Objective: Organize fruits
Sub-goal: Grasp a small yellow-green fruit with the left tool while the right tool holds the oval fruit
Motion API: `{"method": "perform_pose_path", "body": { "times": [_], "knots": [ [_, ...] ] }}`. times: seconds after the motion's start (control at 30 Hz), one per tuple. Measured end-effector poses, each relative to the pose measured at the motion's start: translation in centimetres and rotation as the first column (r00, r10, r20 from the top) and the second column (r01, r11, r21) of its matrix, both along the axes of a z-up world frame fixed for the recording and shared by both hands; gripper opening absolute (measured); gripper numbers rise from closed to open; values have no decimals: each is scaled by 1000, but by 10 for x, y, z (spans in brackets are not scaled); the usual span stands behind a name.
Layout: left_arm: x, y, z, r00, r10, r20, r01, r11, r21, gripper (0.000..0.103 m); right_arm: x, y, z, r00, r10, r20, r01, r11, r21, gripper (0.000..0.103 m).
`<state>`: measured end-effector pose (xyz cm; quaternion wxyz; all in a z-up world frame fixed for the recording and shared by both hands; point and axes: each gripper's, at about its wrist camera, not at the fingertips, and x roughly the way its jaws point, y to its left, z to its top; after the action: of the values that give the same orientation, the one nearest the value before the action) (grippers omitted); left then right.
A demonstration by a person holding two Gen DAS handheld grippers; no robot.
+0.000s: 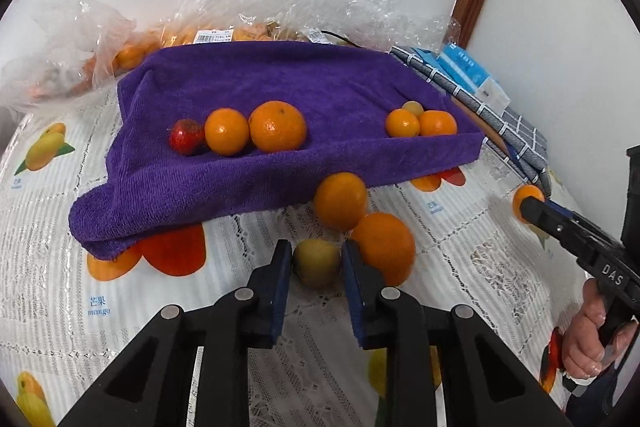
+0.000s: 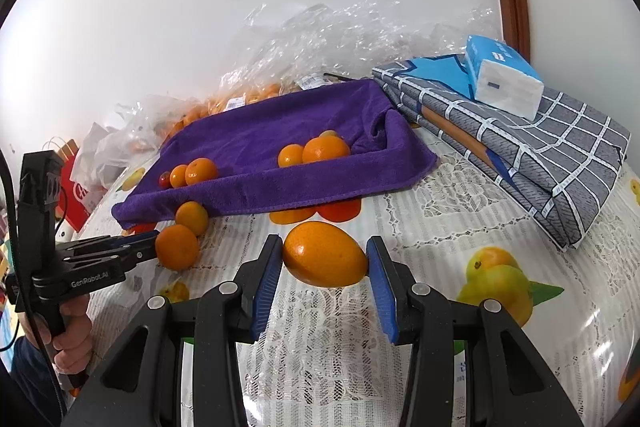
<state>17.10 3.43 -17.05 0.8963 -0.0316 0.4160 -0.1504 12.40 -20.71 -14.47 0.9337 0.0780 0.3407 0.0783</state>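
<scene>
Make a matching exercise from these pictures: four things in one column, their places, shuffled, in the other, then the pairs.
Things:
1. red fruit
2. yellow-green fruit
3. oval orange fruit
4. tissue pack

Places:
A. between the right gripper fingers
B. on the folded checked cloth
C. on the purple towel
D. between the left gripper fingers

Pairs: 1-C, 2-D, 3-A, 4-B

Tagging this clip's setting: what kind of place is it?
Probably a home dining table: a fruit-print lace tablecloth, a tissue pack on folded cloths, shop-labelled fruit bags against a wall.
</scene>
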Motion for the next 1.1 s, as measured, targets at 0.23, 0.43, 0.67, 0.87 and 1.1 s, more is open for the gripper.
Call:
{"method": "perform_pose_path", "body": {
  "times": [0.23,0.43,0.67,0.87,1.1],
  "knots": [
    [-7,10,5,998,44,43,-43,998,-35,25,-1,1,-1,1000,3,3,-3,1000,1,43],
    [-7,14,10,995,69,69,-66,997,-50,24,-1,3,1,1000,7,5,-7,1000,2,35],
    [-5,15,6,996,80,46,-77,996,-49,25,10,1,-10,997,-4,-80,4,1000,-5,36],
    [-4,17,6,996,79,47,-77,996,-48,25,8,-3,-11,997,-17,-79,18,1000,8,38],
    [-7,16,8,996,77,52,-74,996,-51,25,11,5,-13,994,-22,-109,17,999,-49,44]
  ]
}}
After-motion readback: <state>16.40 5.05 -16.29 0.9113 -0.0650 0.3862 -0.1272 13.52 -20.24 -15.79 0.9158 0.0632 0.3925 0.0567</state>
